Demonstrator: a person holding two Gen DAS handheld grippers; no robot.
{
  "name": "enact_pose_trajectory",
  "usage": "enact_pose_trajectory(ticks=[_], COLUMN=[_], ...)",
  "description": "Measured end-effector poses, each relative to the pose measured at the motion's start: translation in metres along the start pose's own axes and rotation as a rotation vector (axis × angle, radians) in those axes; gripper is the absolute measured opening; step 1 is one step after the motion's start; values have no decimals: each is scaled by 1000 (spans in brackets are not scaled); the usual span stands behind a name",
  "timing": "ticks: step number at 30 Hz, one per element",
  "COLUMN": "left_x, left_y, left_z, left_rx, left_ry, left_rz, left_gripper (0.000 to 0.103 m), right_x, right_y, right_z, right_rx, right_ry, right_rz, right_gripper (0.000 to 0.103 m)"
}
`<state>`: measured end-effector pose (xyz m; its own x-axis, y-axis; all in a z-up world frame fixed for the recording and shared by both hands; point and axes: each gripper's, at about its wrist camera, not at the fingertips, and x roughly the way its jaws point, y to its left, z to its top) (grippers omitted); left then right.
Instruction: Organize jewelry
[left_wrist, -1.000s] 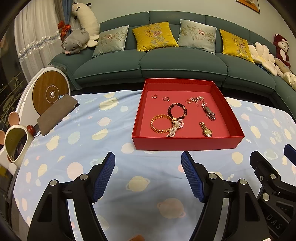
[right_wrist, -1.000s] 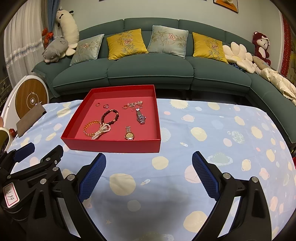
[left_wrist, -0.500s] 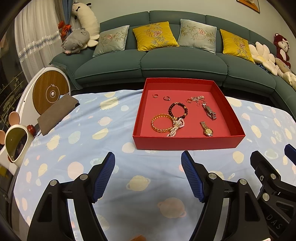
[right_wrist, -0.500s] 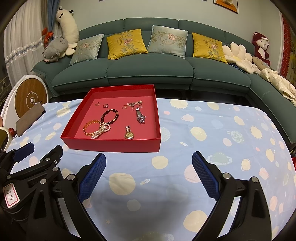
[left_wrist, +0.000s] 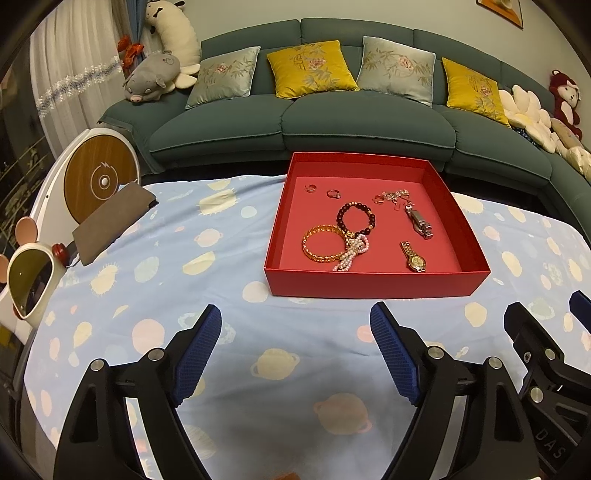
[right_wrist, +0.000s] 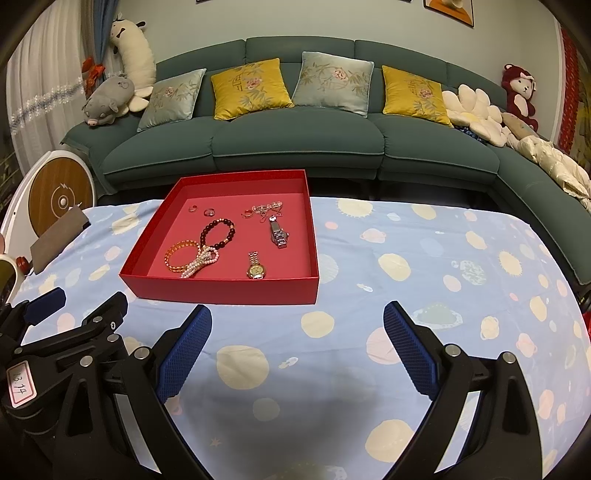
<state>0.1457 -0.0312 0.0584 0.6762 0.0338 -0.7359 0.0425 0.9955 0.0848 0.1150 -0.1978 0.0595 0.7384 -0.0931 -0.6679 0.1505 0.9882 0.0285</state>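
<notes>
Behind everything runs a long green sofa (right_wrist: 295, 147) with yellow and grey cushions and soft toys at both ends. Nearer to me a table under a pale blue cloth (left_wrist: 166, 266) dotted with planets fills the lower half of both views.

My left gripper (left_wrist: 295, 354) hangs over the cloth with its jaws wide; they have just been opening further, and only bare cloth lies between the blue pads (left_wrist: 197, 354). My right gripper (right_wrist: 297, 356) hangs close beside it on the right, its jaws also spread wide with nothing between them.

Ahead of my left gripper and slightly to its right, ahead and to the left of my right one, sits a shallow red box (left_wrist: 373, 284) on the cloth. All the jewelry lies inside it. Closest to my grippers lie a gold watch (left_wrist: 414, 257) and a bunch of pearl beads (left_wrist: 351, 253). The pearls touch a gold bangle (left_wrist: 323, 244) on their left and a dark bead bracelet (left_wrist: 356, 218) just beyond them. A silver watch (left_wrist: 419, 223) lies farther back on the right. Along the far wall are two small rings (left_wrist: 321, 190) and a tangle of fine chain (left_wrist: 393, 195).

Off to my left gripper's left, at the table edge, lies a flat brown pouch (left_wrist: 110, 225).
</notes>
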Motion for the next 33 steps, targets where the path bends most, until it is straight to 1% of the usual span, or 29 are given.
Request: enact_pose_trajectory(ticks=[6, 14, 28, 33], left_x=[-1, 0, 6, 5], left_y=[-2, -1, -3, -4], left_z=[0, 0, -1, -2], left_rx=[10, 11, 2, 2], left_ry=[-9, -27, -8, -20], left_rz=[13, -8, -4, 7], left_gripper=[80, 80, 80, 80], right_x=[0, -1, 1, 1], right_y=[0, 1, 2, 3], right_z=[0, -1, -5, -6], right_rx=[-1, 4, 0, -3], right_ry=[1, -3, 4, 0], right_rz=[-1, -1, -9, -15], right_gripper=[92, 92, 92, 92])
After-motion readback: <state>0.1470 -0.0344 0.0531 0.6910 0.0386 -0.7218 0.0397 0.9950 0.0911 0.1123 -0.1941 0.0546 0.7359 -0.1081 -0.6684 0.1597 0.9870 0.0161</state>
